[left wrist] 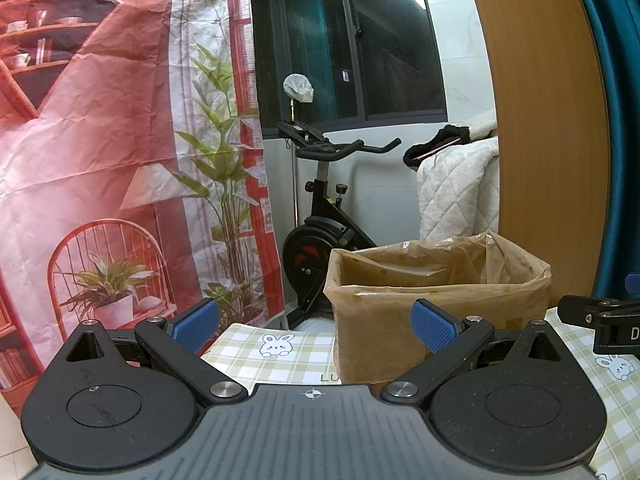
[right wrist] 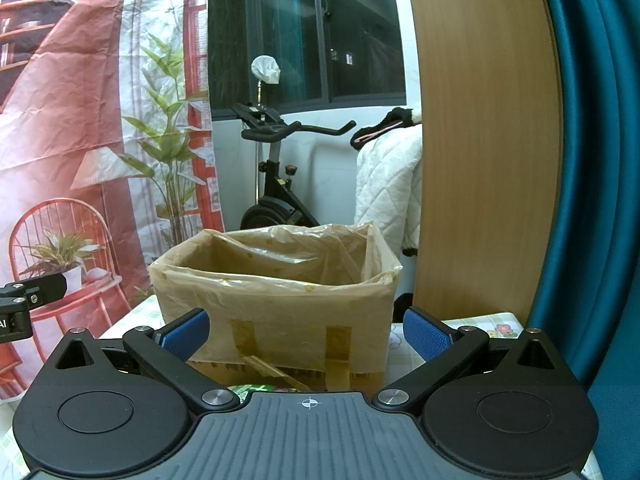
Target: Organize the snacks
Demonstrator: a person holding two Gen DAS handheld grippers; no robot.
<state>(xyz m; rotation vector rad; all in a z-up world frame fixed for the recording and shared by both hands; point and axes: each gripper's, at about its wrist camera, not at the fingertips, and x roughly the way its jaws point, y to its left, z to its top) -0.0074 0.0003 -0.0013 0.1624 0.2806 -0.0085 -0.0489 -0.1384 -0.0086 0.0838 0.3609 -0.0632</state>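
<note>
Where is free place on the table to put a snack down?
Bare checked tablecloth lies left of the bag-lined box, up to the table edge by the red backdrop. Right of the box, a narrow strip remains. Directly before the box it is crowded: green packets.

Bag-lined box (right wrist: 276,312) on table (left wrist: 276,360), exercise bike (left wrist: 320,240) behind it, backdrop (left wrist: 120,160) left, wooden panel (right wrist: 480,140) right.
</note>
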